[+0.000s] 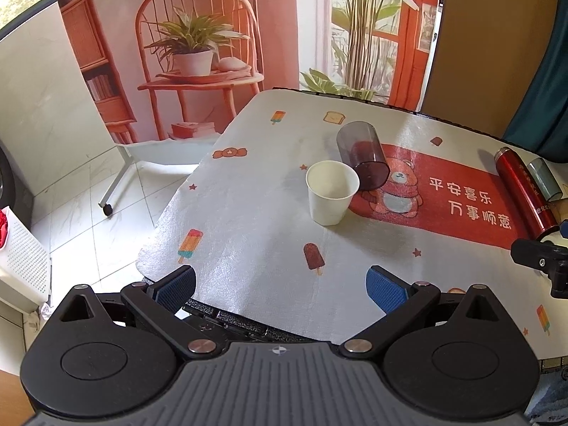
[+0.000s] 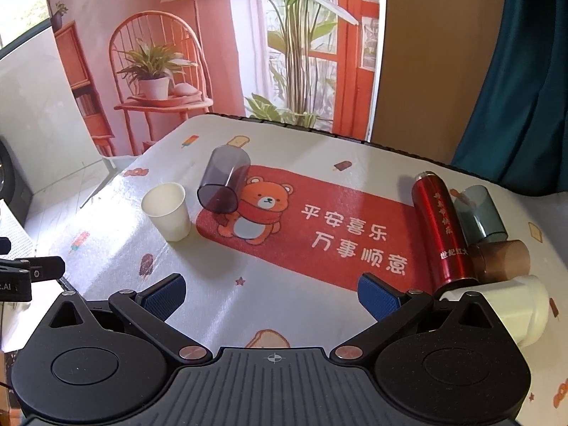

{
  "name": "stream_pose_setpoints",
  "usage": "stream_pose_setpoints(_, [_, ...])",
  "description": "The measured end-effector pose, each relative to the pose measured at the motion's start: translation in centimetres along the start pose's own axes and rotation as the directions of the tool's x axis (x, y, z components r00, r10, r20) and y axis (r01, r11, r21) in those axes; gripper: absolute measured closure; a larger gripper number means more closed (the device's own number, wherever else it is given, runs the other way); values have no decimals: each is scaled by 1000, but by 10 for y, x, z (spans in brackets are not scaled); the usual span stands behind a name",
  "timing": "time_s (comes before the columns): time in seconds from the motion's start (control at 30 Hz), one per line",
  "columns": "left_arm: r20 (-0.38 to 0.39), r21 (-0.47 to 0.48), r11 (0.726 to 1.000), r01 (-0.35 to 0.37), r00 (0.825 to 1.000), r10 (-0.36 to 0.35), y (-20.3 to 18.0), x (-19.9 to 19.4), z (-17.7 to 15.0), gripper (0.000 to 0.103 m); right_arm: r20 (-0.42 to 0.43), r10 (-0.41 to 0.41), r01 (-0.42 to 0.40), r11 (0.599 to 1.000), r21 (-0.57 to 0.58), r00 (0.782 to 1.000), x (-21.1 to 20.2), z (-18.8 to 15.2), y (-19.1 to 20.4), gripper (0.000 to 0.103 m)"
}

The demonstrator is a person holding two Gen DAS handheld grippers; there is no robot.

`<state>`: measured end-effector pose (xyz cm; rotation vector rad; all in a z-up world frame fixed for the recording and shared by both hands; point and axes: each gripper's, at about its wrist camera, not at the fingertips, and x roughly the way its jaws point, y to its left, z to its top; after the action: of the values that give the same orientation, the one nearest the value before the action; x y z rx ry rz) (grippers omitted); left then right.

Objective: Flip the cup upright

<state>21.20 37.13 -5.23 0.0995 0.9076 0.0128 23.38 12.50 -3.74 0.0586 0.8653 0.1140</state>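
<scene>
Your left gripper (image 1: 280, 285) hung with its jaws spread wide and nothing between them, low over the near edge of the bench (image 1: 248, 248). The white paper cup (image 1: 332, 197) already stood upright at about 12 o'clock from it. Touching that cup's far right side, at 1 o'clock, lay the smoky purple tumbler (image 1: 362, 156), tipped on its side with its open mouth toward you. It looked like thin, stiff plastic: light, smooth and probably slippery, so it could roll or skid. You would likely do best gripping across its wall near the mouth, squeezing gently. Your right gripper (image 2: 271, 293) was equally wide and empty, with the tumbler (image 2: 223, 183) at 11 o'clock. More cups and a red flask (image 2: 440, 229) lay at 2 o'clock.
</scene>
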Motion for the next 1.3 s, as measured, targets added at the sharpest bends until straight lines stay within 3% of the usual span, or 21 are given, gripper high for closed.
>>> stream_pose_setpoints(0.57, [1,1,1000,9,1000,-9,-3,-2,0,0,1,-1,1,1000,12,1000,-1,-1,-3,0])
stream_pose_setpoints(1.03, [73,12,1000,11,997,-12,-7,-16,-1,0,58,-15,15,1000,9,998,-13,-1,-6,0])
stream_pose_setpoints(1.3, [67,16,1000,15,998,-16,-6,-15,-3,0,61,-14,13,1000,8,998,-16,-2,-5,0])
